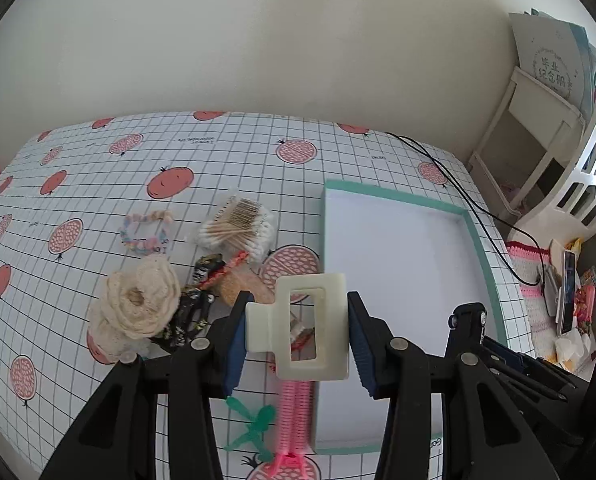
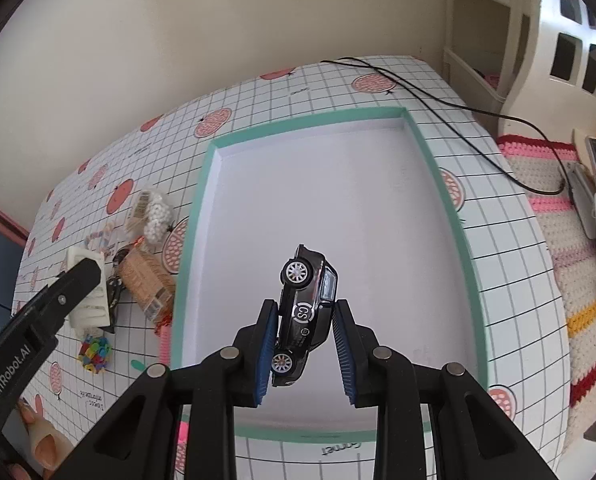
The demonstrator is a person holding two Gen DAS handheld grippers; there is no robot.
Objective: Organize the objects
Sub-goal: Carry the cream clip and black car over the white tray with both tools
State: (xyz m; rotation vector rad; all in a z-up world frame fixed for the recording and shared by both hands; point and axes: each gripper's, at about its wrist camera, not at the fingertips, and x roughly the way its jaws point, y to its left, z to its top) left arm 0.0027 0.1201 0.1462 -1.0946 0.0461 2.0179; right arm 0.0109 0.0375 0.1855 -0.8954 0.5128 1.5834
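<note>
Cream plastic claw hair clip [image 1: 313, 326] sits pinched between the left gripper [image 1: 298, 338]'s blue pads, above the checked tablecloth [image 1: 97, 208] beside the shallow white teal-rimmed box [image 1: 478, 236]. Over that box, the right gripper [image 2: 305, 350] clamps a black toy car [image 2: 304, 312].

The support surface was a table covered with a white grid-patterned cloth [image 1: 97, 184] printed with red fruit motifs. A shallow rectangular white tray with a teal rim [image 2: 207, 168] lay flat on its right portion. Left of the tray lay a clear bag of cotton swabs [image 1: 237, 228], a pastel bead bracelet [image 1: 145, 232], a cream crocheted flower scrunchie [image 1: 137, 304], a small tan box [image 2: 145, 280], a pink comb-like strip [image 1: 295, 412], a green plastic clip [image 1: 251, 424] and a multicoloured bead cluster [image 2: 94, 354]. A thin black cable [image 2: 438, 96] ran across the far right corner.
</note>
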